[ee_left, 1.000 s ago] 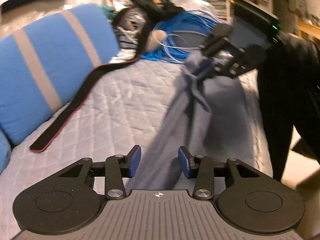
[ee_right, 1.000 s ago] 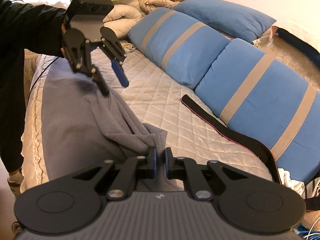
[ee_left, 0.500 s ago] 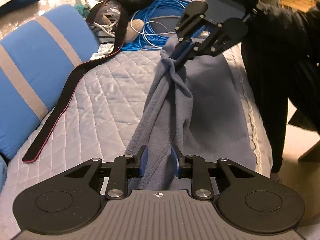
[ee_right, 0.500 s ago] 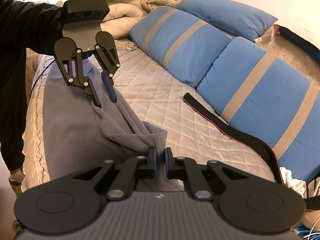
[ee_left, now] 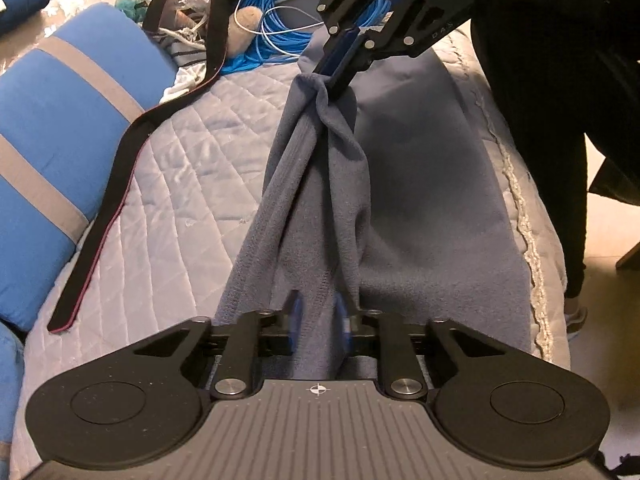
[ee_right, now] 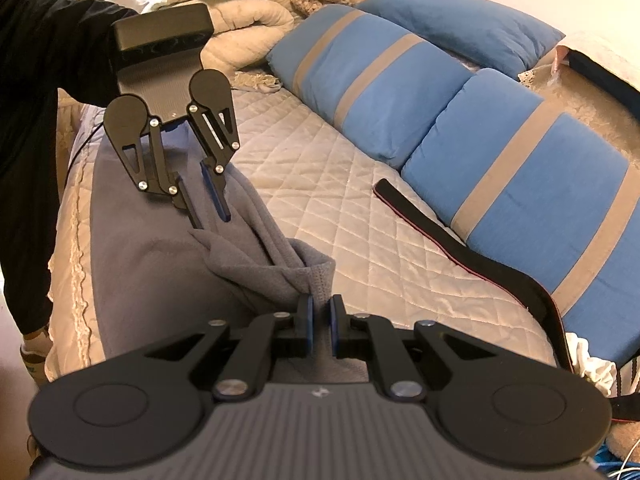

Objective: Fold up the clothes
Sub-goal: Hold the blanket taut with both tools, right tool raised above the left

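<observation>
1. The left gripper (ee_left: pixel 318 322) is closing its jaws on a bunched edge of the grey garment (ee_left: pixel 320 184), cloth already between the pads.
2. The garment stretches between both grippers and lies spread on the quilted bed (ee_left: pixel 180 184).
3. The right gripper (ee_right: pixel 321 318), nearly closed, pinches the garment's other end.

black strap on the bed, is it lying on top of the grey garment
No, the strap lies on the white quilt beside the blue pillow, apart from the garment.

Quilted bed (ee_right: pixel 360 216), blue striped cushions (ee_right: pixel 520 184)
</observation>
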